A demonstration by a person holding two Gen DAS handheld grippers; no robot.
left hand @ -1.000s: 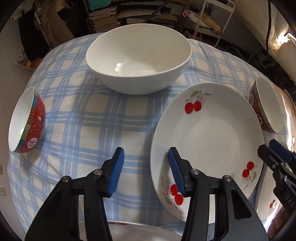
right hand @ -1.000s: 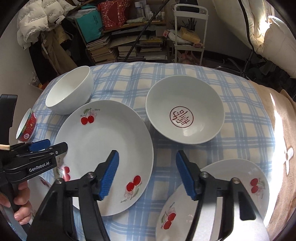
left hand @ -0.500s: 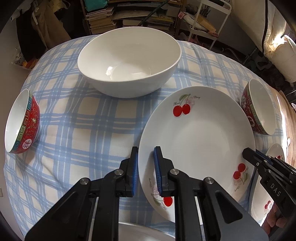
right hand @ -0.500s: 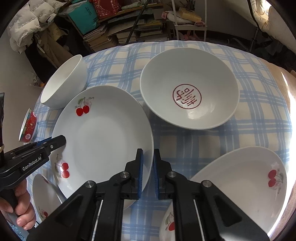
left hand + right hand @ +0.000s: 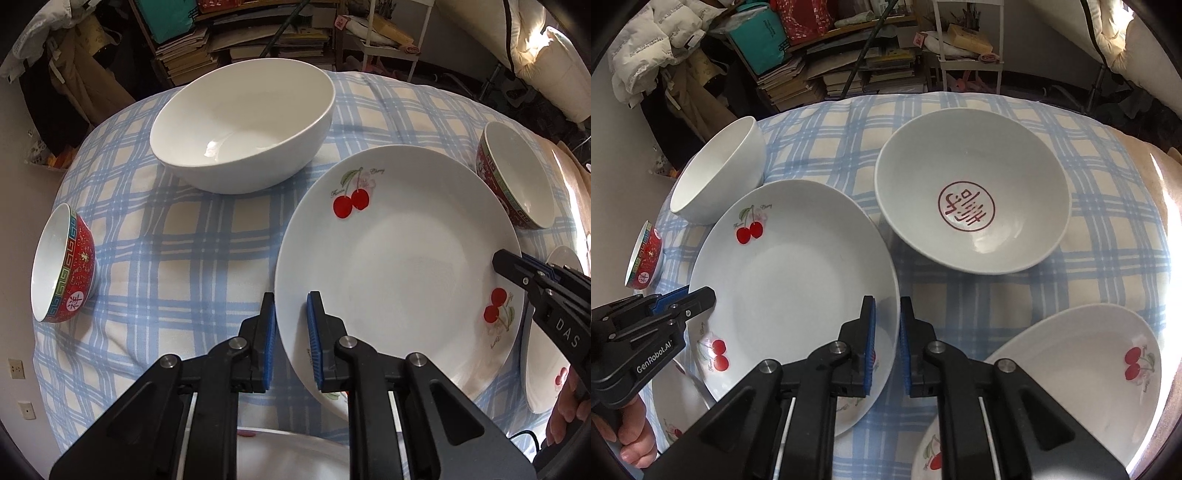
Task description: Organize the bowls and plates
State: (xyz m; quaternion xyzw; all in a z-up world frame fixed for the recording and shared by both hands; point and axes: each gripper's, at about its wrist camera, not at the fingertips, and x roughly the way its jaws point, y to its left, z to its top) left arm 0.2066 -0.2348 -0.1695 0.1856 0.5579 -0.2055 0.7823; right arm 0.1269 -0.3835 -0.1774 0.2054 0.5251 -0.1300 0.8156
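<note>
Plate (image 5: 399, 258): my two claws clamped its opposite rims.
Left claw (image 5: 290, 332): just closed, pinching near rim.
Right claw (image 5: 886, 332): closed on rim.

Checked tablecloth (image 5: 1100, 258): bowls (image 5: 971, 206), plates (image 5: 1071, 369) on it.

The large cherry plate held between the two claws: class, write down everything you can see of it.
The cherry plate is a round, glossy white dish, ceramic by its look, shallow with a broad rim. Pairs of red cherries with green stems and small lettering are printed around the rim. It is empty and looks clean. The left claw grips one edge and the right claw the opposite edge, blue pads on both faces. It sits over the blue checked tablecloth, slightly tilted; whether it is off the cloth is unclear.
</note>
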